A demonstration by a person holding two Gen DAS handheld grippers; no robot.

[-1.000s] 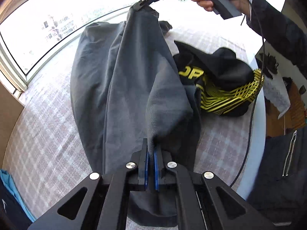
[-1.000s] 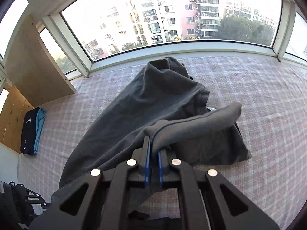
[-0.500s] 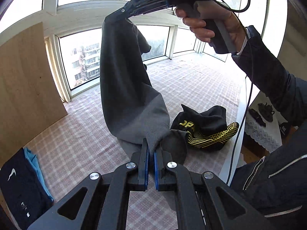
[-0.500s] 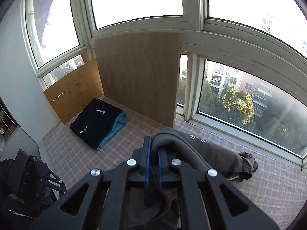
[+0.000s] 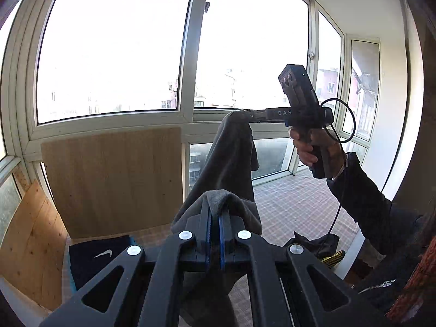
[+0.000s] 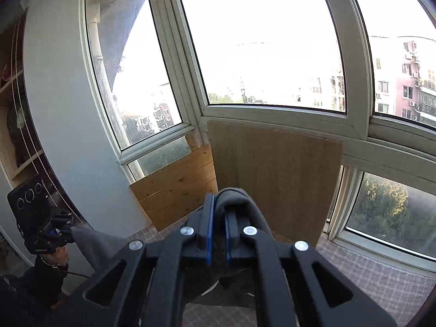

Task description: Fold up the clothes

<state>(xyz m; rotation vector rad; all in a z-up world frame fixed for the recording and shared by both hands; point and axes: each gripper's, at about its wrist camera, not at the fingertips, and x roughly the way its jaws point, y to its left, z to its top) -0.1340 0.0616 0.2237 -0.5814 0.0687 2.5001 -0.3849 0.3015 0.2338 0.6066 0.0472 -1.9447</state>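
Dark grey soft-knit garment [image 5: 229, 163], on the checked cover a second ago, now hangs clear of it, stretched between the grippers. Left gripper [image 5: 214, 234] clamps one edge; right gripper [image 5: 249, 115], at 1 o'clock, clamps another (lift done). Judgement: lay flat next.

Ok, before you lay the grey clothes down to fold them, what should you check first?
1. Left gripper shut on the grey garment: ok.
2. Right gripper shut on its end of the garment: ok.
3. Garment hanging smooth between the grippers: not ok, it sags bunched.
4. Garment lifted off the checked cover: cannot tell, the bottom is hidden.
5. Folded navy clothes out of the way: ok, near the wooden board.
6. Black-and-yellow garment out of the way: cannot tell.
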